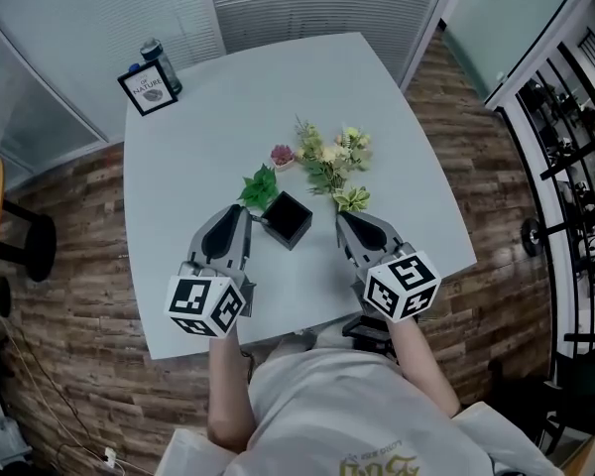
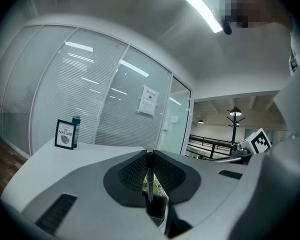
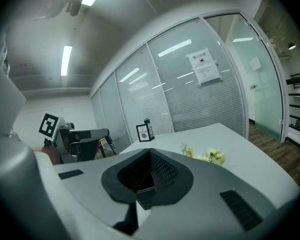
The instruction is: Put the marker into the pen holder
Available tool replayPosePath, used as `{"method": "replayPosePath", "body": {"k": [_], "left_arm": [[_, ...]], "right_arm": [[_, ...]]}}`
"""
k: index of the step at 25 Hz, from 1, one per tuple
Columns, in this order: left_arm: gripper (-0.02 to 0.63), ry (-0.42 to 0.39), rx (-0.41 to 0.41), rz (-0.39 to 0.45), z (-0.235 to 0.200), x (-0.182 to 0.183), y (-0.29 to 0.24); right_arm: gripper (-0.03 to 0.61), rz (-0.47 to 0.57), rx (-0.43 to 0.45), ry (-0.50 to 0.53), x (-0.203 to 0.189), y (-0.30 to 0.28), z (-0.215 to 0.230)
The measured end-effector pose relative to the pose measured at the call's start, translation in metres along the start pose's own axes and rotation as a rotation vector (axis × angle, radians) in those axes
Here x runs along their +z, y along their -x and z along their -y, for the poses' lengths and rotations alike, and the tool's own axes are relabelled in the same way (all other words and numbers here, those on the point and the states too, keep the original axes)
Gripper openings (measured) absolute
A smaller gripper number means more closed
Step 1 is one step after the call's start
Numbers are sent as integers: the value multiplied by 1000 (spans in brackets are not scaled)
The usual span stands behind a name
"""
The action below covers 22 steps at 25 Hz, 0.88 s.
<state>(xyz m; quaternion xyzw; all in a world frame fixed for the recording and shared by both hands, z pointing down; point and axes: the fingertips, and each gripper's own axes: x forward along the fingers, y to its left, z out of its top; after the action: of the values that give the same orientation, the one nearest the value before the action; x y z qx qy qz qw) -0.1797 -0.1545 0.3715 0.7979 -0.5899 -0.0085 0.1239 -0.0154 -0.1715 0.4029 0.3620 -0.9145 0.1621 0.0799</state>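
The black square pen holder (image 1: 288,219) stands on the white table (image 1: 238,97), between my two grippers. My left gripper (image 1: 246,211) is just left of it, shut on a thin dark marker (image 2: 150,176) that stands upright between the jaws. In the left gripper view the pen holder (image 2: 157,209) lies right below the marker's lower end. My right gripper (image 1: 343,218) is to the right of the holder, shut with nothing between its jaws. The right gripper view shows the left gripper (image 3: 85,134) off to its left.
Artificial flowers (image 1: 332,162), a green sprig (image 1: 261,186) and a pink bloom (image 1: 282,154) lie just beyond the holder. A framed sign (image 1: 147,87) and a dark can (image 1: 162,64) stand at the far left corner. The table's near edge runs under my grippers.
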Motion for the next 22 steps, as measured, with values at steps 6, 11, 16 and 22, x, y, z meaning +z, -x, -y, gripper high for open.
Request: {"method": "replayPosePath", "body": {"k": [6,11,16,22], "left_arm": [[41,-7,4,-17,-4,-5,-9],[41,-9,1,-34,-9,-8,-18],[41,-6,0,-57,-12,-16,-27],[41,4,-6,-94,-16,-30,-41]], "right_arm": [[15,-12,20,1,-4,-11,0],[15,-18,29,2,-3,-23,2],[15,-24,25,-6,-4,-28,8],[15,-52,15,-23,-13,-35,17]]}}
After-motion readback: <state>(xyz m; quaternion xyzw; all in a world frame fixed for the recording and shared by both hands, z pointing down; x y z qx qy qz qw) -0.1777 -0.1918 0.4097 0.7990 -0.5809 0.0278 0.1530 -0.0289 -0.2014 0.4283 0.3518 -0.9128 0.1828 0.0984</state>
